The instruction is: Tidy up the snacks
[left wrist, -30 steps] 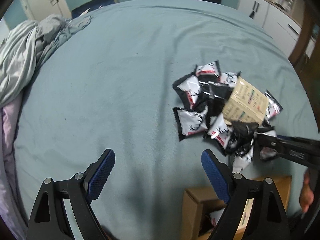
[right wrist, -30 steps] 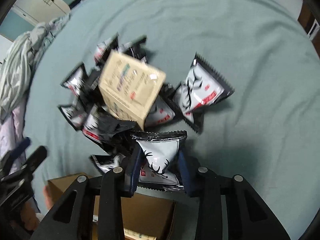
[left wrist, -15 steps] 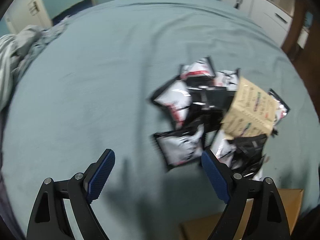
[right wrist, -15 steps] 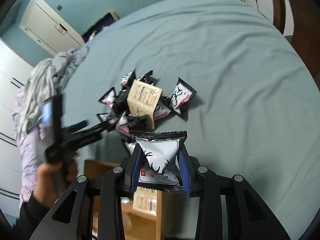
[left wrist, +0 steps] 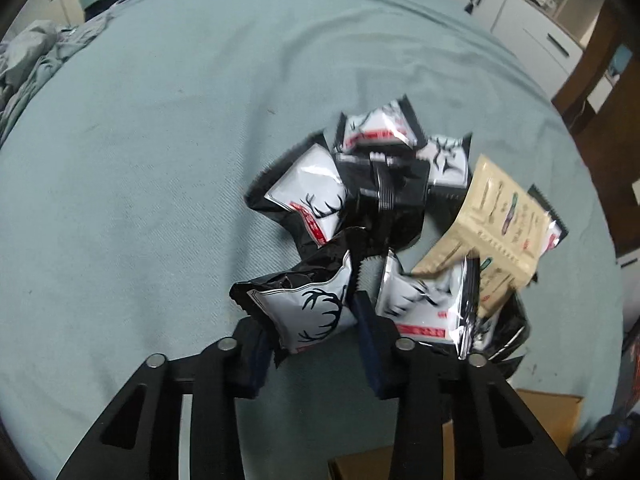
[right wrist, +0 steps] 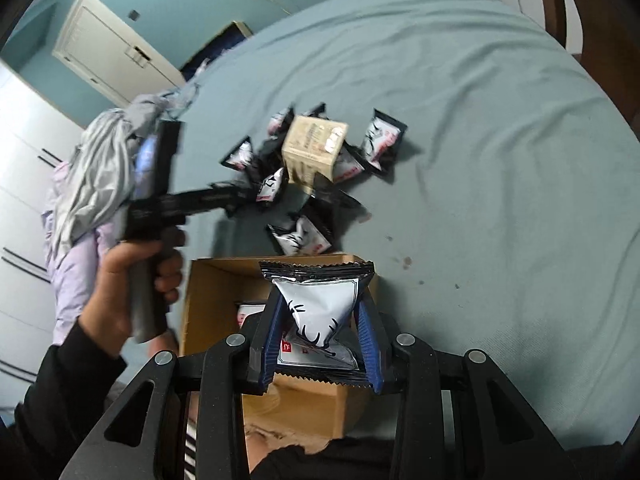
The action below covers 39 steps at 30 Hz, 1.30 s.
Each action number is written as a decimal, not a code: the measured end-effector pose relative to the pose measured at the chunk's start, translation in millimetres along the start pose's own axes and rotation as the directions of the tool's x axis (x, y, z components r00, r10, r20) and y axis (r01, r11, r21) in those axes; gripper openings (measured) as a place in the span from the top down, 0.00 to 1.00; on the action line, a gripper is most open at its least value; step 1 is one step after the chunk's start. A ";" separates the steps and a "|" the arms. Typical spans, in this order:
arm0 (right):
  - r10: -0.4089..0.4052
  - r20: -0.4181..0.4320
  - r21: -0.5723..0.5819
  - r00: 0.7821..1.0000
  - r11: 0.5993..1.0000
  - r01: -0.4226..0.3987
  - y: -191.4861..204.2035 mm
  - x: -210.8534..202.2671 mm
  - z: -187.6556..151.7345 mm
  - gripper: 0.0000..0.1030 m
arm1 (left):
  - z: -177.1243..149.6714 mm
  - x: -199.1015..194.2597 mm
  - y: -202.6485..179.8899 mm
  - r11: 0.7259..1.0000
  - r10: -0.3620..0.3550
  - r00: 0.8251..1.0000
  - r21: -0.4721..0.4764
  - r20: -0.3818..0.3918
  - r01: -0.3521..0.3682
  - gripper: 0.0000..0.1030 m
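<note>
A heap of black-and-white snack packets [left wrist: 376, 188] lies on the teal bed cover, with a tan paper packet [left wrist: 496, 224] on its right side. My left gripper [left wrist: 310, 316] is shut on the nearest antler-printed snack packet [left wrist: 308, 308] at the heap's near edge. My right gripper [right wrist: 320, 320] is shut on another snack packet [right wrist: 318, 304] and holds it above the open cardboard box [right wrist: 212, 292], which has packets inside. The heap [right wrist: 304, 168] and the left gripper [right wrist: 236, 200] also show in the right wrist view.
The cardboard box corner [left wrist: 552, 436] sits at the near right of the heap. Crumpled grey bedding [right wrist: 100, 160] lies at the bed's left edge. White cabinets [left wrist: 532, 20] and a wooden frame [left wrist: 600, 64] stand beyond the right side.
My left gripper moved right and forward to the heap and shut on a packet. My right gripper lifted its packet away from the heap to above the box.
</note>
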State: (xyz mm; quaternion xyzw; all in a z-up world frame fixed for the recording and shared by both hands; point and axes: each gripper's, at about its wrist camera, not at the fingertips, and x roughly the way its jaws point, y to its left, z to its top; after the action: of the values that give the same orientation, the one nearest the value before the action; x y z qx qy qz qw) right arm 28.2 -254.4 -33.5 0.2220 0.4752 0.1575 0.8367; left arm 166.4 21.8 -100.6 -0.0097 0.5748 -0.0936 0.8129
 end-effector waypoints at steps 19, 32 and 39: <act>-0.028 0.017 -0.032 0.999 0.999 0.028 6.4 -7.2 0.0 0.68 | -73.4 -126.8 -46.4 0.983 -0.066 0.977 0.181 0.205 0.028 0.68; -0.020 0.033 -0.024 0.999 0.999 0.021 1.7 -15.4 -2.6 0.68 | -130.5 -126.6 -109.9 0.897 -0.085 0.988 0.442 0.131 0.019 0.58; -0.020 0.037 -0.039 0.999 0.999 0.022 2.1 -16.3 -1.7 0.68 | -118.2 -128.7 -94.3 0.920 0.072 0.967 0.358 0.245 -0.159 0.06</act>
State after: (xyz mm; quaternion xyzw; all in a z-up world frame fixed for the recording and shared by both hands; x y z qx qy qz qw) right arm 18.5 -260.0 -21.3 0.2032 0.4588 0.1540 0.8511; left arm 1.0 -39.0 -9.0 0.1692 0.4493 -0.1514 0.8640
